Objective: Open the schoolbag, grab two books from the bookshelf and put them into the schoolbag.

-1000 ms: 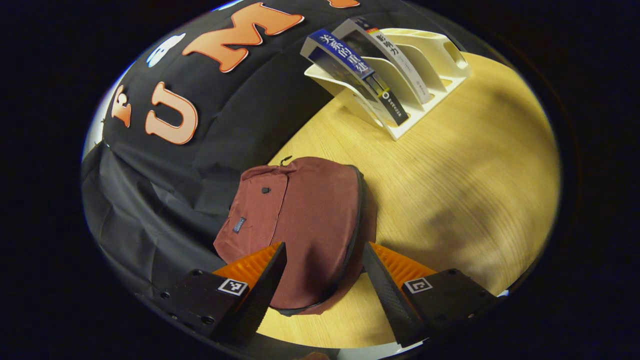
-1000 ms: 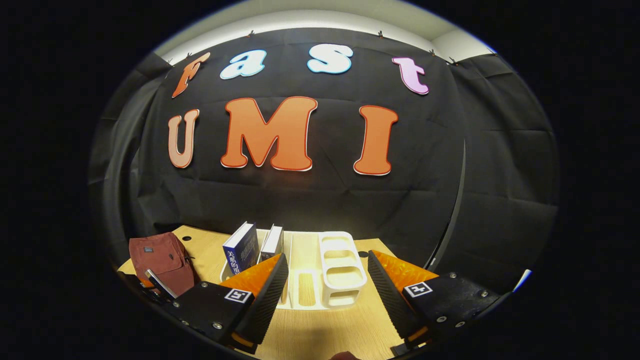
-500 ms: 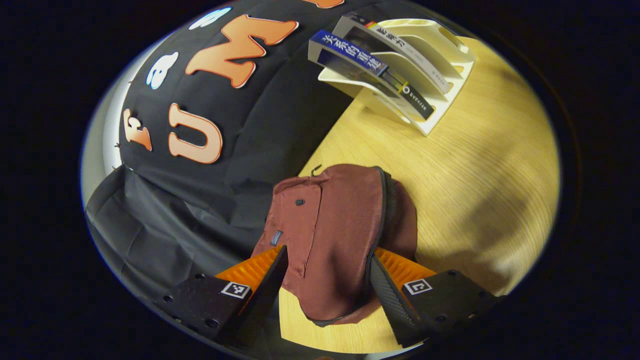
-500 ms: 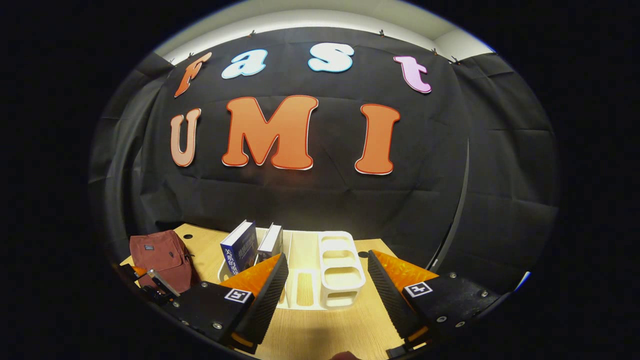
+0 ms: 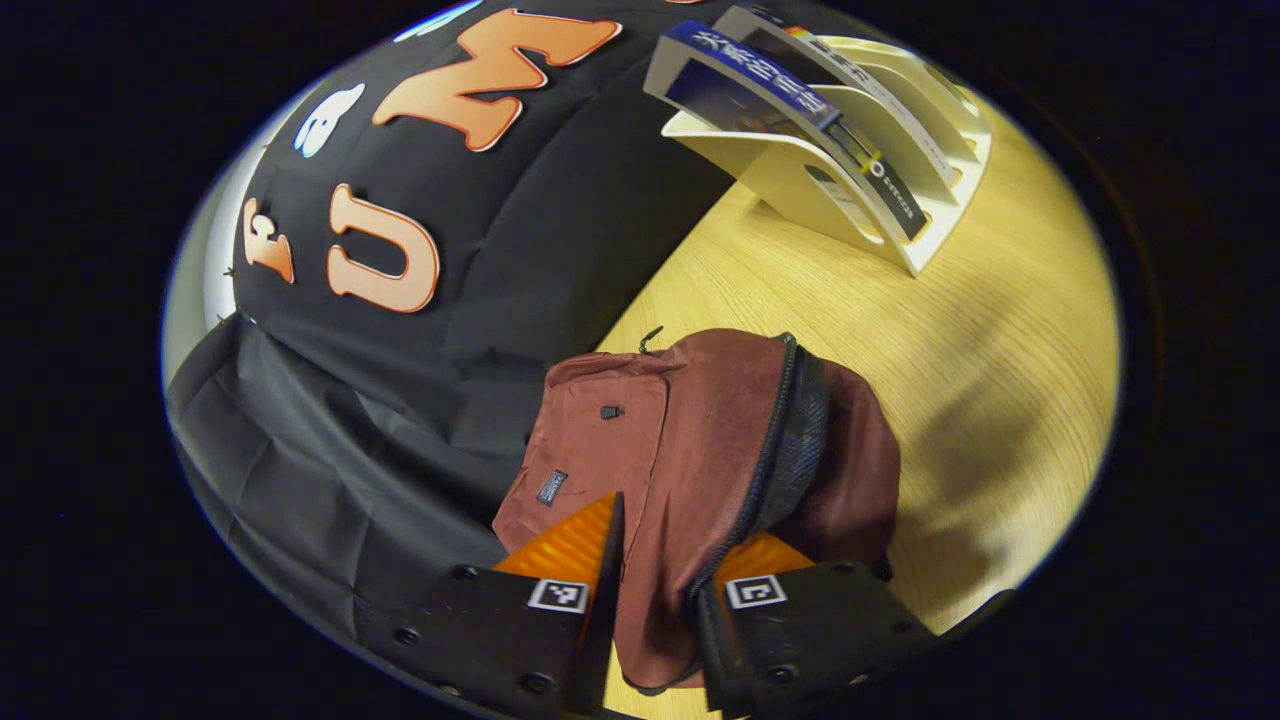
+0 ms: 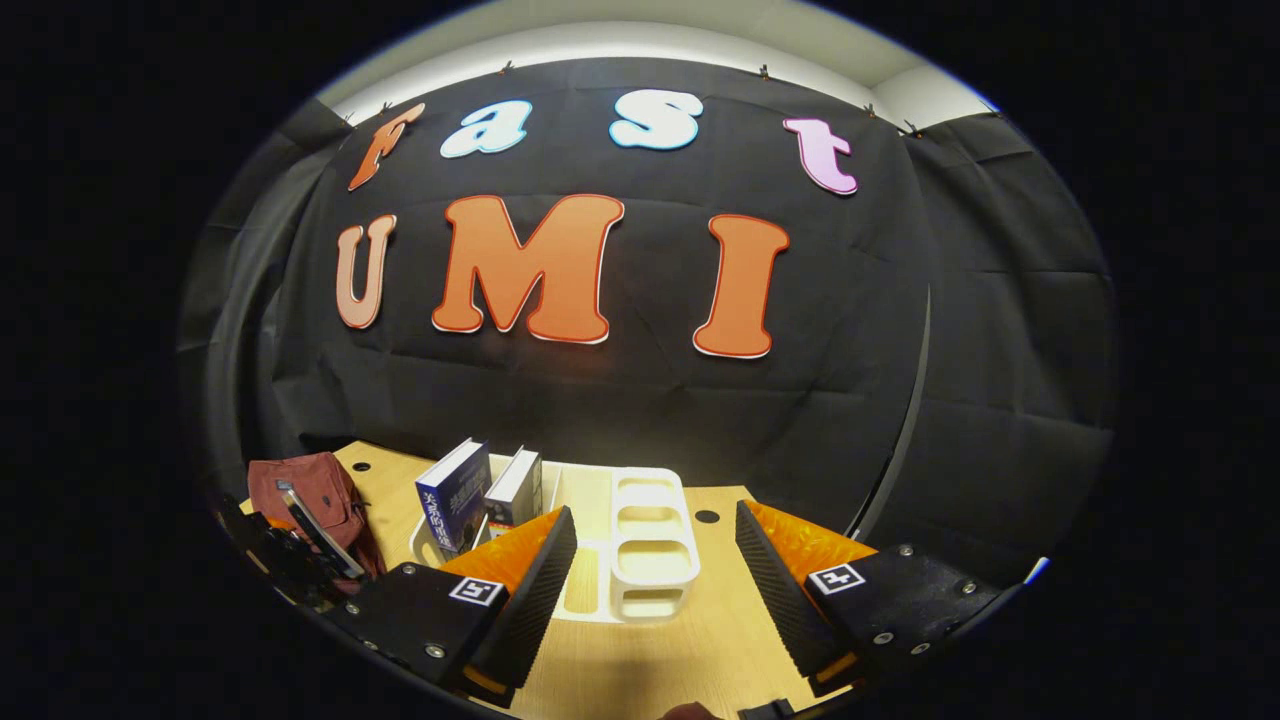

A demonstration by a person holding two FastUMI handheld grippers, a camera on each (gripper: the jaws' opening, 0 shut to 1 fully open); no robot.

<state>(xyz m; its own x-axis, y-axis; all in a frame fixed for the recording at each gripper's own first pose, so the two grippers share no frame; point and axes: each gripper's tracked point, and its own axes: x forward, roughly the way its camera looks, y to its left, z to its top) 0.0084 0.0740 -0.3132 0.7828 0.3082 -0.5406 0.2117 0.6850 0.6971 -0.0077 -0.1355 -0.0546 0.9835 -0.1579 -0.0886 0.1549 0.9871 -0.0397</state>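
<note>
Left gripper view: the left gripper (image 5: 655,560) pinches a fold of the maroon schoolbag (image 5: 700,440), both fingers pressed on the cloth beside its zip. The bag lies on the wooden table (image 5: 960,330) against the booth's black wall. Farther right, two books (image 5: 790,85) lean in the white bookshelf (image 5: 800,180). In the right gripper view, the schoolbag (image 6: 310,490) sits far left, the books (image 6: 455,495) stand left in the bookshelf (image 6: 645,540), and the right gripper (image 6: 655,570) hangs above the table with jaws spread wide, holding nothing.
</note>
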